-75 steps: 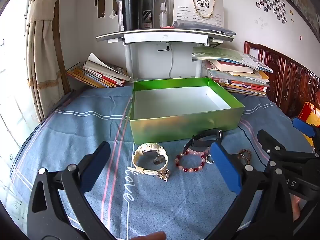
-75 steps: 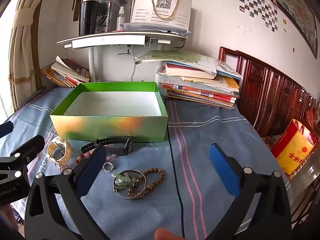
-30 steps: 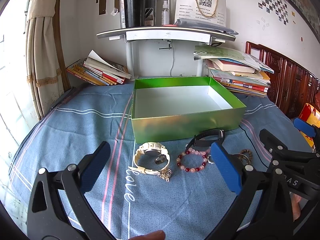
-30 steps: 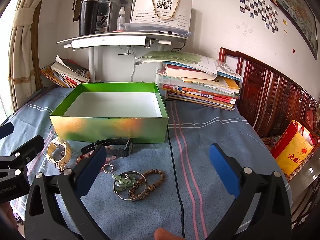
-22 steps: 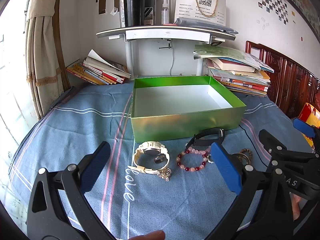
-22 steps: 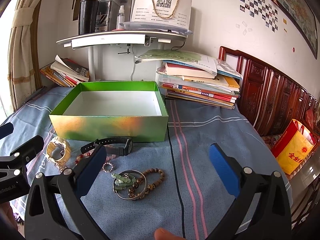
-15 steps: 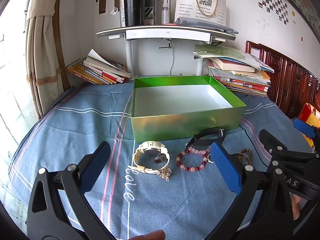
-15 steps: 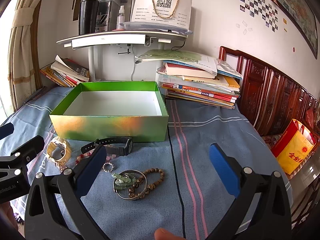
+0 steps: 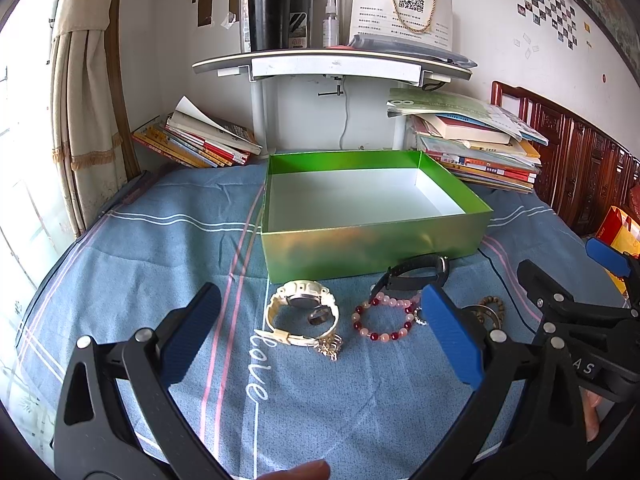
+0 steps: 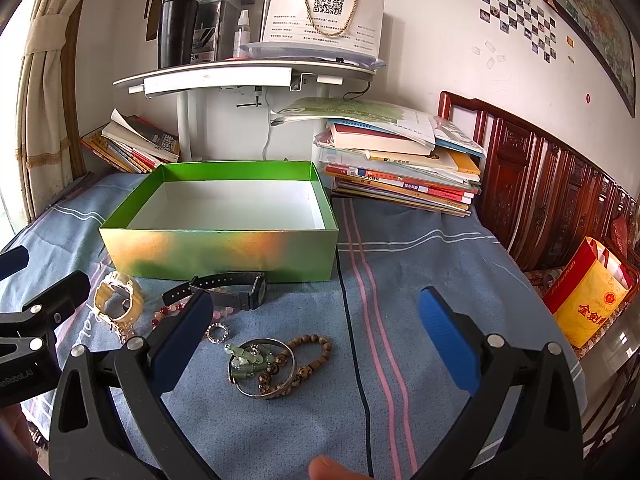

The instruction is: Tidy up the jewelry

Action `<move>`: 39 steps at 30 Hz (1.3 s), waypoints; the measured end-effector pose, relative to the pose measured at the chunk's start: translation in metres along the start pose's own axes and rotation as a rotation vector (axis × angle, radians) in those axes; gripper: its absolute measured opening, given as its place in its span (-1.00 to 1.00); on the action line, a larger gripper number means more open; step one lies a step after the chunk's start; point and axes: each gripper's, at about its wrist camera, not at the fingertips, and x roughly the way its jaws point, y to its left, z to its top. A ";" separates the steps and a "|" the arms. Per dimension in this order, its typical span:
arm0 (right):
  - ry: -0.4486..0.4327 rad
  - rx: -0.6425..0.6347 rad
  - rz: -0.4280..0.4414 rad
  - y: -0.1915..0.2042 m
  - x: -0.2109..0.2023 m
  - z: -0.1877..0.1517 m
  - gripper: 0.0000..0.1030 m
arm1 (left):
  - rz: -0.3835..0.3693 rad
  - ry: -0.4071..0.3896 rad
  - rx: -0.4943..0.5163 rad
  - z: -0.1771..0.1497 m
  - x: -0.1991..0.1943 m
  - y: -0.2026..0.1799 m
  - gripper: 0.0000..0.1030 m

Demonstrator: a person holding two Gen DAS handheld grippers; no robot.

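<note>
My left gripper (image 9: pixel 320 332) has its jaws spread wide, gripping nothing, hanging above the cream watch (image 9: pixel 303 312) and the pink-and-red bead bracelet (image 9: pixel 383 319). My right gripper (image 10: pixel 316 336) is just as wide apart and empty, over the silver bangle (image 10: pixel 262 368) tangled with jade charms and the brown bead bracelet (image 10: pixel 310 356). The black watch (image 10: pixel 230 286) lies right against the front wall of the green box (image 10: pixel 218 254). Bare blue bedsheet (image 10: pixel 420 280) runs off right of the box; book stacks (image 10: pixel 400 168) crowd behind it.
</note>
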 end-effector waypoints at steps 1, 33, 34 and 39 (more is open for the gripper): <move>0.000 0.001 0.000 0.000 0.000 0.000 0.95 | 0.000 0.001 0.000 0.000 0.000 0.000 0.93; -0.004 0.005 -0.003 -0.004 -0.001 -0.001 0.95 | 0.000 0.011 -0.003 -0.004 -0.001 -0.003 0.93; -0.004 0.005 -0.003 -0.005 0.000 -0.001 0.95 | 0.000 0.013 -0.003 -0.004 0.000 -0.003 0.93; -0.004 0.006 -0.004 -0.004 0.000 -0.001 0.95 | 0.004 0.023 -0.005 -0.004 0.004 -0.001 0.93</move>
